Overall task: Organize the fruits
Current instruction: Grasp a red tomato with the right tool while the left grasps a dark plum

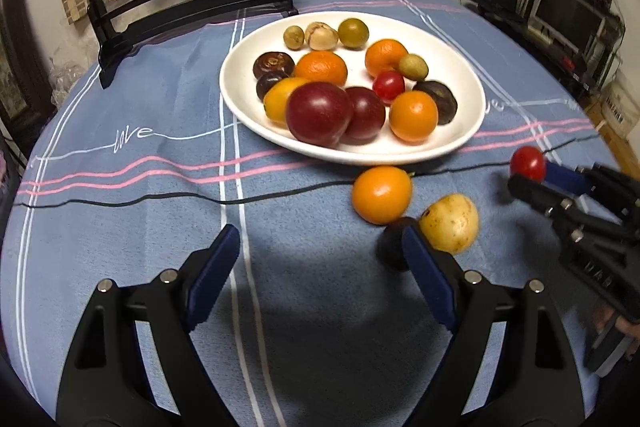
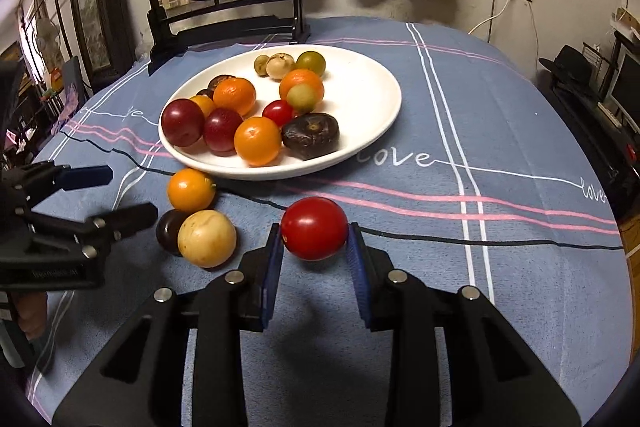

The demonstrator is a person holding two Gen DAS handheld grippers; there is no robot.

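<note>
Blue striped tablecloth [image 2: 500, 131], cluttered room

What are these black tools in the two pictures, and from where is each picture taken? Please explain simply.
A person holds two hand grippers, each carrying a camera that looks along its jaws. One picture comes from the left gripper, whose jaws are open and empty. The other comes from the right gripper, shut on a red cherry tomato. On the blue tablecloth stands a white plate of mixed fruits. Beside it lie an orange fruit, a yellow fruit and a dark fruit.
</note>
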